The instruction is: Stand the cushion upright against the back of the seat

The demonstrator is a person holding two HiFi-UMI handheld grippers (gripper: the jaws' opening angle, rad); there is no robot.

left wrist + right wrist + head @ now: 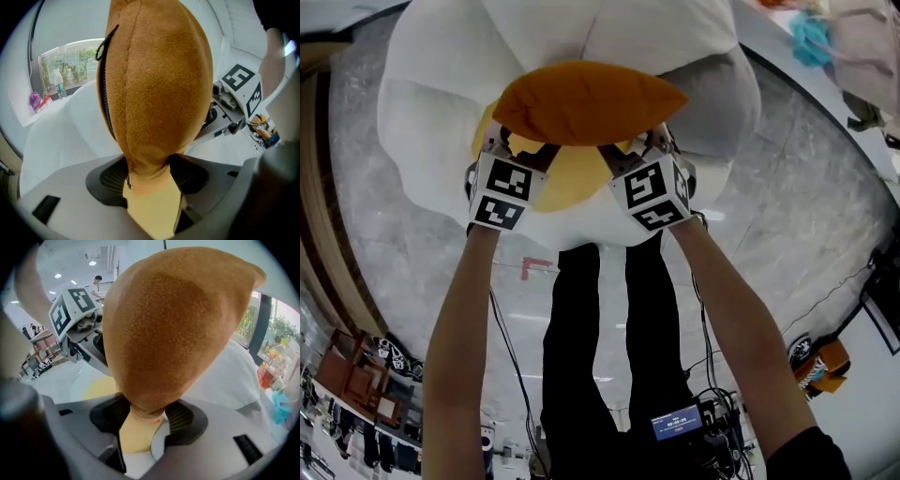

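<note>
1. While looking down from the head view, nearest of all: black-clad legs [581,375], with a small lit screen [677,422] beside them and cables [500,328] trailing over pale floor [806,206].
2. Next out: two bare arms [459,319], one reaching to each marker cube.
3. Left gripper [517,148]: jaws clamped on the near left corner of the cushion [586,101], fabric bunched tight between the pads.
4. Right gripper [636,145]: pinched down likewise on the near right corner, with only cushion between the jaws.
5. Cushion: orange and plump, carried between both grippers over the yellow middle [572,183] of the seat [422,122]. Cannot tell whether it touches the seat.
6. Beyond the cushion: white puffy lobes of the seat, rising behind and to both sides.
7. In each gripper view: cushion filling the middle and blocking most of what lies past it, with the other gripper's cube off to one side.
8. Only in the left gripper view: a black zip [107,89] down the cushion's edge, and a far window [70,68] with greenery and a bottle [58,86] on its sill.
9. Only in the right gripper view: ceiling lights [57,275], a distant person [97,281] and a red-filled bottle [265,373].
</note>
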